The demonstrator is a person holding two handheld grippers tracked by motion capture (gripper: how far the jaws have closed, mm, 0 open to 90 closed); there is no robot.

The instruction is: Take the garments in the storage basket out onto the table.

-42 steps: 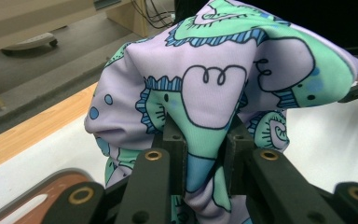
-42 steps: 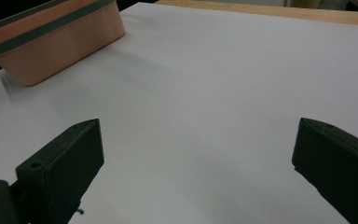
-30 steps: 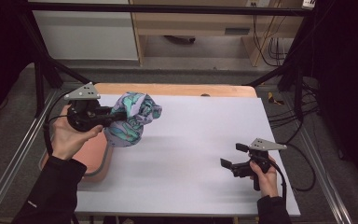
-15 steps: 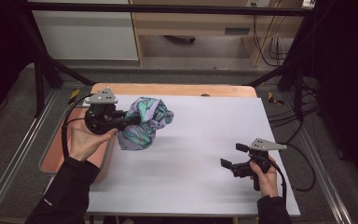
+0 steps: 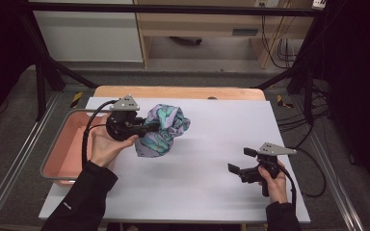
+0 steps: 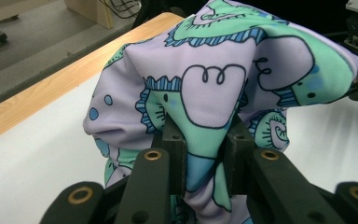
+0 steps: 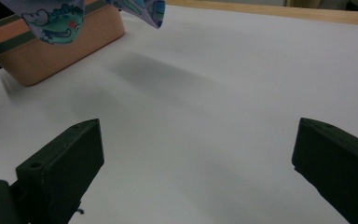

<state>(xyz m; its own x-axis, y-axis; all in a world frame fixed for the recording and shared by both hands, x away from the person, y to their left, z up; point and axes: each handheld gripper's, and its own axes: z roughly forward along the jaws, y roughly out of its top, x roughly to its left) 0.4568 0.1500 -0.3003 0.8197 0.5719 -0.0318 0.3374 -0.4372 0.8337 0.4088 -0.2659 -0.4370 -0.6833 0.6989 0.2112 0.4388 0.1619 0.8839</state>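
A crumpled cloth (image 5: 163,129), lilac with green and blue cartoon patterns, is held bunched up above the white worktop (image 5: 212,192). It is taken here as the landmark.

The left gripper (image 5: 147,129) is seen at the cloth's left side in the high view, carried in a hand whose dark sleeve enters from the bottom edge. In the left gripper view, a fold of the cloth (image 6: 214,93) is pinched between the two black jaws, and the rest of the fabric is draped up and over them. The lower end of the cloth is seen close to the worktop; whether it touches cannot be told.

To the left of the cloth, just beyond the holding hand, a pink tray (image 5: 62,159) with a grey rim is set at the worktop's left edge. Behind the cloth, a strip of pale wooden board (image 5: 183,92) is seen along the far edge.

Well apart from the cloth, toward the near right of the worktop, the right gripper (image 5: 235,163) is held low over the bare white surface. In the right gripper view its jaws are spread wide with nothing between them, and a corner of the cloth (image 7: 140,9) and the tray (image 7: 51,51) are seen far off at the upper left.
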